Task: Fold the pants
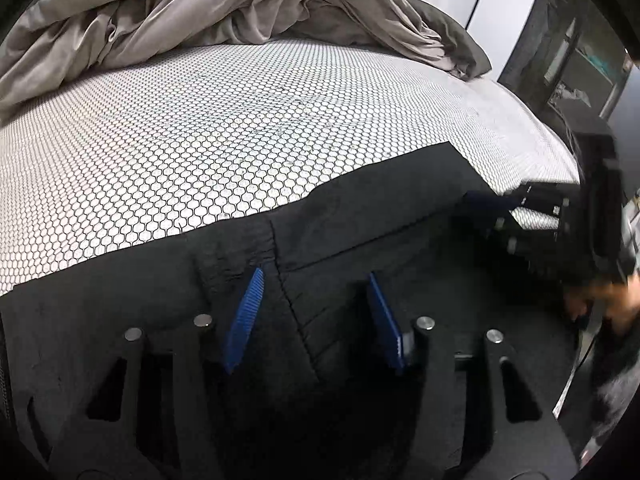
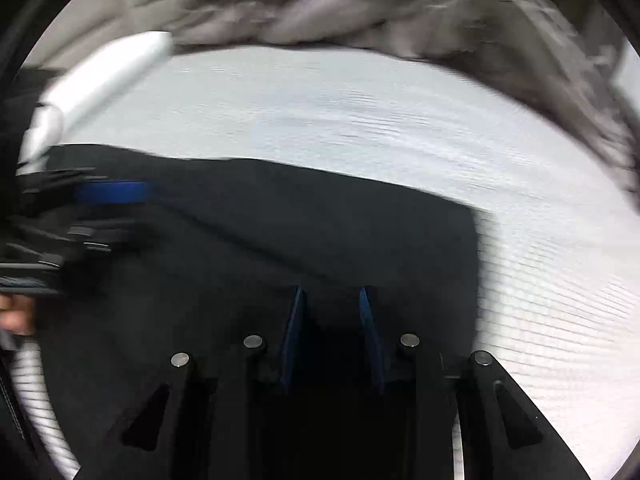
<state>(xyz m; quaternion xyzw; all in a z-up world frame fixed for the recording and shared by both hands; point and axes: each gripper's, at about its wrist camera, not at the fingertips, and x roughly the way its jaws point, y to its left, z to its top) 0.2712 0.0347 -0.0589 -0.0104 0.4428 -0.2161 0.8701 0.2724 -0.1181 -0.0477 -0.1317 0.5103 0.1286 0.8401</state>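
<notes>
Honeycomb-patterned bedding (image 1: 208, 128) covers the bed where a person works a gripper in each hand over black pants (image 1: 360, 216). Nearest the left gripper (image 1: 310, 320), the dark cloth lies flat directly beneath its blue pads (image 1: 244, 320), which stand apart with a seam running between them and nothing visibly pinched. Off to that gripper's right, the right gripper (image 1: 496, 208) reaches in low over the same garment near its corner, a hand (image 1: 600, 296) blurred behind it. Seen from its own camera, the right gripper (image 2: 332, 336) has its pads set narrow over the cloth; whether fabric is caught between them cannot be told through the blur and shadow. Just ahead of both tools, the straight edge of the pants ends against the patterned sheet. Farther off, a rumpled grey-brown blanket (image 1: 224, 8) is heaped along the far side of the bed.

The pants appear laid out and flattened, with the fold apparently yet to be carried over. The next move would seem to call for both grippers to close on the near fabric and lift it together, evenly, toward the far edge.
</notes>
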